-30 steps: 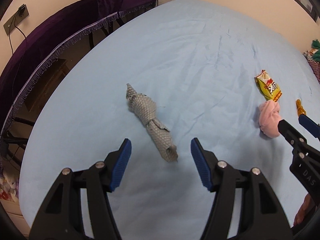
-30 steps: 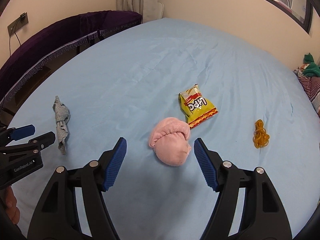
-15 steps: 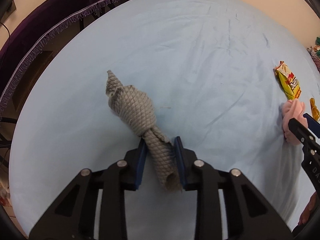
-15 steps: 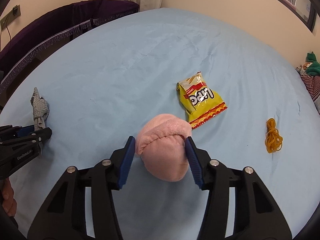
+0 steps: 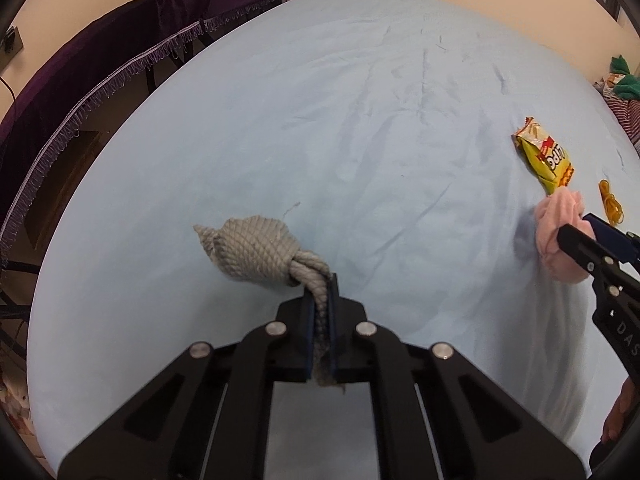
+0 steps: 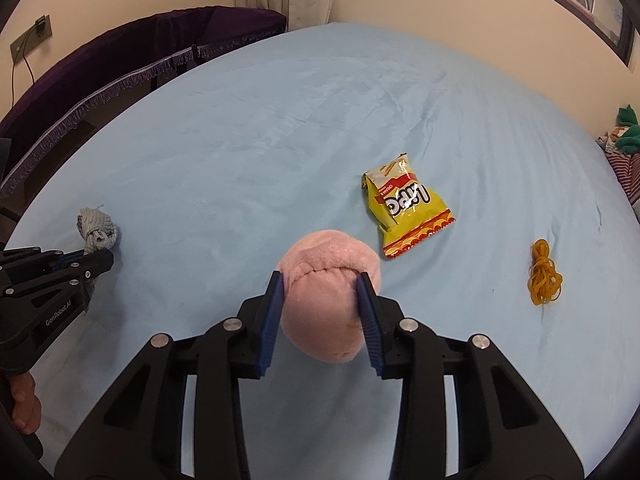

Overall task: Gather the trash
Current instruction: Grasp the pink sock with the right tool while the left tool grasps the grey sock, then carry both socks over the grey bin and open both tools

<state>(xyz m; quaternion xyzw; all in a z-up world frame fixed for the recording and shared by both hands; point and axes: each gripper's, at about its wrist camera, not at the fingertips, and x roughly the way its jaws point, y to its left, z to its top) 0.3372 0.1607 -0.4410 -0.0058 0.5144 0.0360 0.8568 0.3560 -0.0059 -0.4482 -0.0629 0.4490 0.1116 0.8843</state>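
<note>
My left gripper (image 5: 320,280) is shut on the thin end of a knotted grey cloth (image 5: 256,252) and holds it just above the light blue bed sheet (image 5: 320,120). My right gripper (image 6: 322,280) is shut on a pink rolled sock (image 6: 330,304), pinched between both blue pads. The grey cloth also shows in the right wrist view (image 6: 96,228), and the pink sock in the left wrist view (image 5: 556,232). A yellow snack bag (image 6: 404,210) lies just beyond the sock. An orange bundle of rubber bands (image 6: 544,276) lies to the right.
A dark purple fringed cover (image 6: 120,64) runs along the bed's left edge. Striped and green clothes (image 6: 624,144) lie at the far right. A cream wall (image 6: 440,0) stands behind the bed.
Both grippers have closed tighter on their objects. The left one has lifted the grey cloth, which now hangs bunched from the jaws. The right one grips the pink sock more firmly.
</note>
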